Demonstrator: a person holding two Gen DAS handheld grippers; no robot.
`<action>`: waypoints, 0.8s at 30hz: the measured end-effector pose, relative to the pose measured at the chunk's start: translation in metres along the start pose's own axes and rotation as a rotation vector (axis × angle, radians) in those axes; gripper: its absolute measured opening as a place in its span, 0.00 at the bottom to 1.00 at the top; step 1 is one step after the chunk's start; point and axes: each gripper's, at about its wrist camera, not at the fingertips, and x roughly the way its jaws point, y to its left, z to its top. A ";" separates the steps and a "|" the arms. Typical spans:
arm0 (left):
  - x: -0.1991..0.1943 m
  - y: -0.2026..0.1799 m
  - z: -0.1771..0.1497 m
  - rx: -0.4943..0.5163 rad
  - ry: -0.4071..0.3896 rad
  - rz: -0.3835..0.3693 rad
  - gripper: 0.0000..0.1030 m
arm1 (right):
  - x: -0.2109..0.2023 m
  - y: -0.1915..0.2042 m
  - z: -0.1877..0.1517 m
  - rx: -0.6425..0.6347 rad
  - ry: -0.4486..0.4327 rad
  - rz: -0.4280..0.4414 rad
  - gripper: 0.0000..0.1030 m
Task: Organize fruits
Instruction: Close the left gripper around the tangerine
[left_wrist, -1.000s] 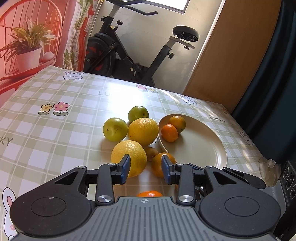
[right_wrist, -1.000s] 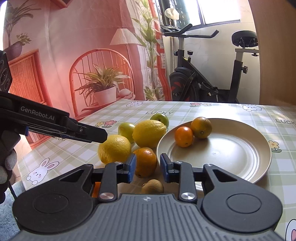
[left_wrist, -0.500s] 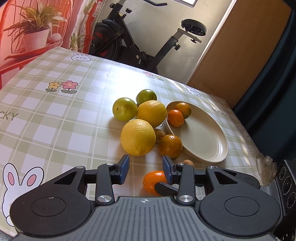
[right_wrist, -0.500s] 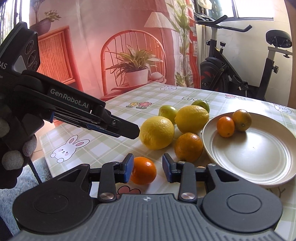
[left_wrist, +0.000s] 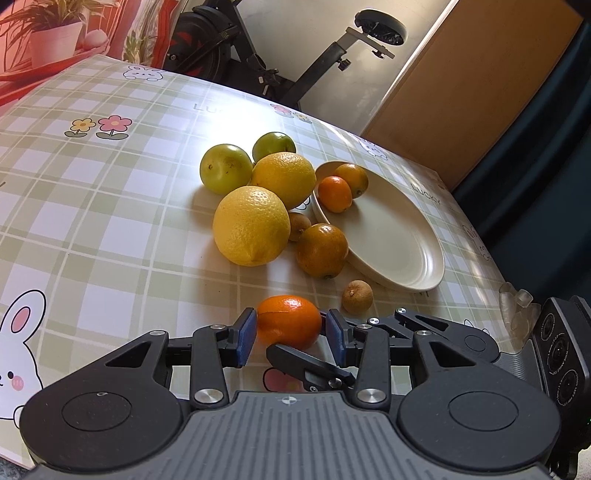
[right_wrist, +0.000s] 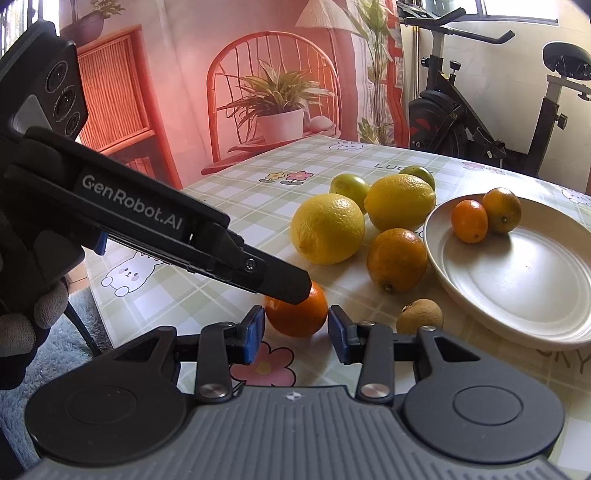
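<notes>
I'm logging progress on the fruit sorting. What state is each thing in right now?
Left gripper: open around the bright orange tangerine.
Right gripper: open around the same tangerine.
Plate: holds two small oranges.
Two lemons: on the tablecloth.
Two green fruits: on the cloth.
Dark orange: on the cloth, at the plate's rim.

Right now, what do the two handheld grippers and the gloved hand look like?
Both grippers, left and right, have black linkage fingers, blue pads, silver pivot bolts and ribbed grey bodies. The left's side reads GenRobot.AI, with three lenses behind. The hand wears a dark glove with grey fingertips.
</notes>
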 end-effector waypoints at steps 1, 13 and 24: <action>0.001 0.000 0.000 0.001 0.003 0.002 0.42 | 0.000 0.000 0.000 0.000 -0.001 -0.002 0.41; 0.013 -0.003 -0.004 0.003 0.012 0.020 0.42 | 0.001 -0.006 -0.004 0.019 -0.019 0.008 0.39; 0.012 -0.009 -0.008 0.041 0.001 0.032 0.41 | -0.001 -0.007 -0.004 0.032 -0.028 0.009 0.39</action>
